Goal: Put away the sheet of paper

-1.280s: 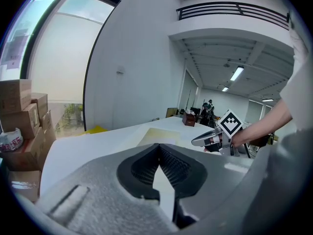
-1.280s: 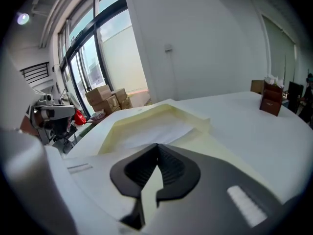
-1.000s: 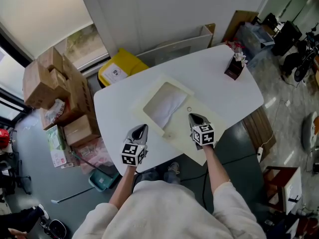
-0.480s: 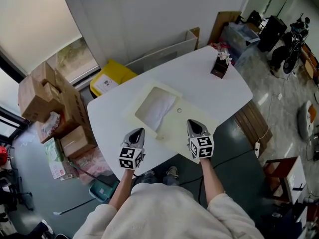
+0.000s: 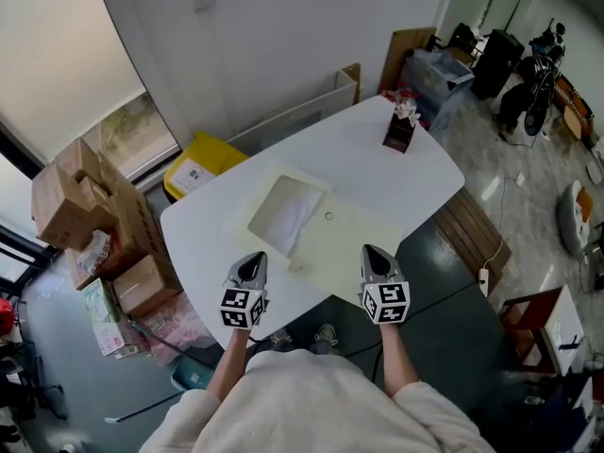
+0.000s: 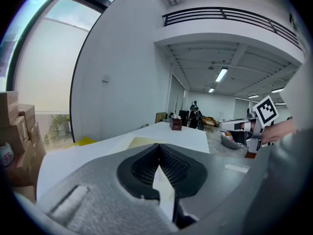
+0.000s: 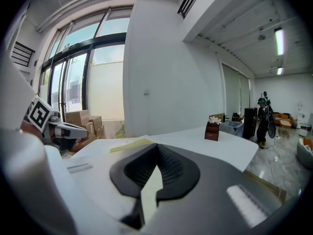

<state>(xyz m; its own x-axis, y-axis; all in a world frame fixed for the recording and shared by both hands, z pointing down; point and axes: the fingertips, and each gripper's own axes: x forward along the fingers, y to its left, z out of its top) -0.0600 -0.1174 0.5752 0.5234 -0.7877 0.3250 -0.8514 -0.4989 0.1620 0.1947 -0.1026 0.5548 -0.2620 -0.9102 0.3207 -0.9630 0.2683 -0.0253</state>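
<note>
Sheet of paper lies white and flat left of centre in the head view, on the left half of an open cream folder, well beyond both grippers.

Nearest, at the bottom of the frame, the person's pale sleeves reach forward. The left gripper hangs over the near edge of the white table, its jaws closed tip to tip with nothing between them. The right gripper is level with it at lower centre-right, near the folder's near edge, its jaws likewise shut and empty. The two are held well apart.

Farther up the table, toward the upper right, a small brown box with white tissue sticking out stands alone. Past the table's far-left side, a yellow bin sits against the wall, and stacked cardboard boxes fill the left edge of the frame.
</note>
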